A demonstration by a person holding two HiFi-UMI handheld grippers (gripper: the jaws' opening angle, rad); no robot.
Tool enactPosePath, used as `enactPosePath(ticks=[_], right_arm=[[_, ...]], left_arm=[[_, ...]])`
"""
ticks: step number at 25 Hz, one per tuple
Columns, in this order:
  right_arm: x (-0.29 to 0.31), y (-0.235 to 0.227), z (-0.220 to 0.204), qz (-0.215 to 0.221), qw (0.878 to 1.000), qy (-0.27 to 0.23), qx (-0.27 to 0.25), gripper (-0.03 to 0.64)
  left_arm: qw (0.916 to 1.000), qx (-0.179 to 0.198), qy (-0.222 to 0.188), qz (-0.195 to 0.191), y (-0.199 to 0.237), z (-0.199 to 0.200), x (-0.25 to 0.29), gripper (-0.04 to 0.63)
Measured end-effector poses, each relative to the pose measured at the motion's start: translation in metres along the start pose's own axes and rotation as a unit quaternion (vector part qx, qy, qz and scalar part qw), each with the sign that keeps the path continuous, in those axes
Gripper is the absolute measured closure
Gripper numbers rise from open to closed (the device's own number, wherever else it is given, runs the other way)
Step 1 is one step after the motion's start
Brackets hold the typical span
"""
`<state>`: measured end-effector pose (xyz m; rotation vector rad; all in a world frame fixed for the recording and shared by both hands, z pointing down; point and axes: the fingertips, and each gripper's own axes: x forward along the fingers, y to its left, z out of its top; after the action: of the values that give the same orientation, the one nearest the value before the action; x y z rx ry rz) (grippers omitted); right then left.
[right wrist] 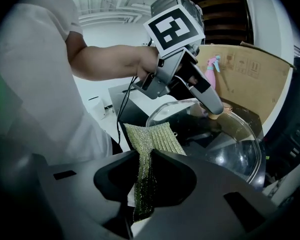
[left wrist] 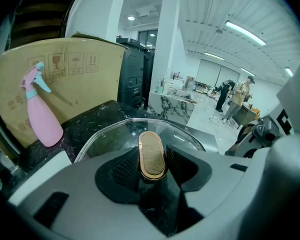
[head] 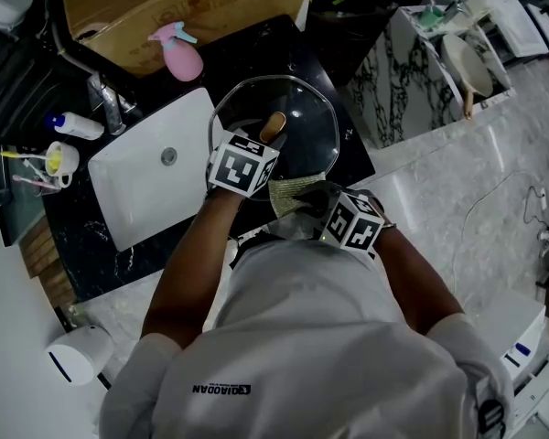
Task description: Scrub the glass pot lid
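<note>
The glass pot lid [head: 293,122] with a metal rim lies over the black counter beside the sink, its wooden oval knob [head: 273,127] on top. My left gripper [head: 256,154] is shut on that knob [left wrist: 151,155], which sits clamped between the two ribbed pads. My right gripper [head: 316,199] is shut on a green-yellow scrubbing cloth [right wrist: 149,149], pinched at its fold. The cloth [head: 291,193] fans out toward the near rim of the lid [right wrist: 230,139]. In the right gripper view the left gripper [right wrist: 210,106] shows on the knob.
A white rectangular sink [head: 156,167] with a faucet [head: 105,99] lies left of the lid. A pink spray bottle [head: 178,53] stands against a cardboard box [head: 165,7] behind. A cup with toothbrushes [head: 55,161] sits at the far left. A marble counter [head: 412,71] stands to the right.
</note>
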<state>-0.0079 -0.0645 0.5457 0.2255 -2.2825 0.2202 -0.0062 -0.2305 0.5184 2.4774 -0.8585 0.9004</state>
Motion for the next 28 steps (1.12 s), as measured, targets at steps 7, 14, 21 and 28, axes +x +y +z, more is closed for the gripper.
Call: enactPosePath(ticks=[7, 14, 21, 28], right_arm=[[-0.021, -0.003, 0.021, -0.01, 0.999, -0.028, 0.039, 0.525], [-0.034, -0.01, 0.038, -0.058, 0.992, -0.066, 0.091, 0.526], [-0.043, -0.023, 0.042, -0.118, 0.956, -0.136, 0.231, 0.526], [-0.062, -0.022, 0.063, -0.145, 0.894, -0.275, 0.321, 0.526]], left_arm=[[1.0, 0.003, -0.006, -0.004, -0.002, 0.002, -0.005, 0.41], [0.9973, 0.006, -0.066, -0.032, -0.017, 0.02, -0.05, 0.397], [0.9909, -0.035, -0.12, -0.051, -0.023, 0.005, -0.102, 0.439], [0.9892, -0.021, -0.119, -0.082, -0.049, -0.021, -0.135, 0.581]])
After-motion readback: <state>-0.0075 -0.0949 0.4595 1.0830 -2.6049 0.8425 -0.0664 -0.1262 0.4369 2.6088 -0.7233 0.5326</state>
